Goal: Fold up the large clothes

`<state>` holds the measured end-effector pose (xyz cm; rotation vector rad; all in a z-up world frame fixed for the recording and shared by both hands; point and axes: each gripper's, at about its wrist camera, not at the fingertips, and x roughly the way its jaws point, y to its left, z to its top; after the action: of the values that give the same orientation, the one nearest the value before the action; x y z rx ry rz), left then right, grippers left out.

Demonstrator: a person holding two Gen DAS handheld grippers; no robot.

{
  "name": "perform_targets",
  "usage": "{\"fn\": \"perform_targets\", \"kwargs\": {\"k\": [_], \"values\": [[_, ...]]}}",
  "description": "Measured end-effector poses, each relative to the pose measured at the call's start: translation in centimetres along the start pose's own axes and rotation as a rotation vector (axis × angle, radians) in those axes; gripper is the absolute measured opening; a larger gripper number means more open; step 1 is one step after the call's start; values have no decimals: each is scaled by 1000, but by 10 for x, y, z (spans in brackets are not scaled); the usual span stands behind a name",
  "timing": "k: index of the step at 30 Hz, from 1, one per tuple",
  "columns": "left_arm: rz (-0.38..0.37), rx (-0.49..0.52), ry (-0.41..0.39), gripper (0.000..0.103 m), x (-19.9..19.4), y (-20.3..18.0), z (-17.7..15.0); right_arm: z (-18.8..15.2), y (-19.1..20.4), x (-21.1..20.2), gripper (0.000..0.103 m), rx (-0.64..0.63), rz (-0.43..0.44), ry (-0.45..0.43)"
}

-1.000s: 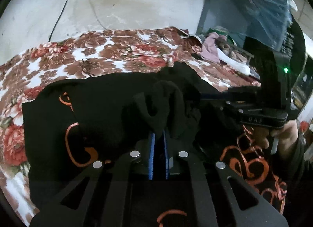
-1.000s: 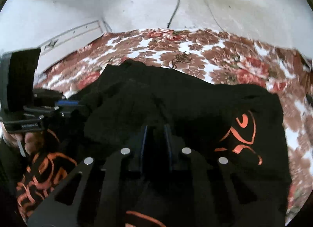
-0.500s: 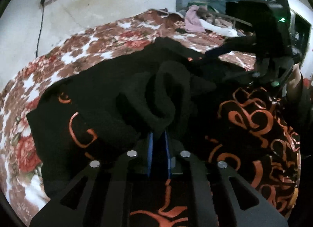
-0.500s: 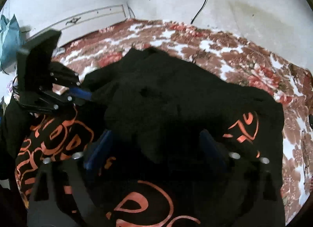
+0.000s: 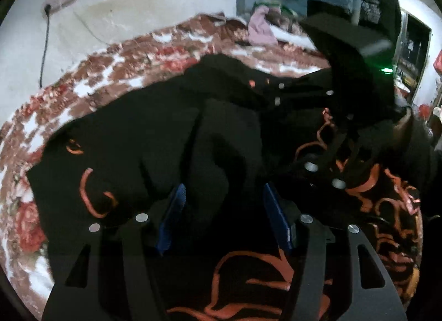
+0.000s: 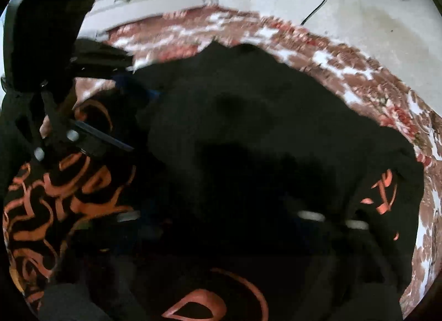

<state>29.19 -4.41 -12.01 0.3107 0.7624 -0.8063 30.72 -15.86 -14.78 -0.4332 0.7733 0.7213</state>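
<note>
Left hand-held gripper (image 5: 223, 210) spread apart over the black garment (image 5: 171, 133); right hand-held gripper (image 6: 218, 221) at 6 o'clock, blurred, state unclear.

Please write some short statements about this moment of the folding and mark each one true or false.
1. The left tool is open. True.
2. The garment is plain white. False: it is black with orange markings.
3. The garment lies on a floral bedspread. True.
4. The left tool is clamped on the cloth. False: its blue pads stand apart, with cloth loose between them.
5. A cable hangs down the wall. True.
</note>
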Motion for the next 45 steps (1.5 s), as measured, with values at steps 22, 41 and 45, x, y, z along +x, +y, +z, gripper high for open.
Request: {"fn": "perform_targets", "kwargs": {"k": [22, 41, 45], "values": [[-88, 98, 146, 42, -7, -80, -60, -75, 41, -66, 52, 153, -36, 92], [325, -247, 35, 86, 15, 14, -5, -20, -33, -12, 98, 450, -423, 71], [345, -230, 82, 86, 32, 11, -20, -42, -30, 4, 98, 416, -455, 120]]}}
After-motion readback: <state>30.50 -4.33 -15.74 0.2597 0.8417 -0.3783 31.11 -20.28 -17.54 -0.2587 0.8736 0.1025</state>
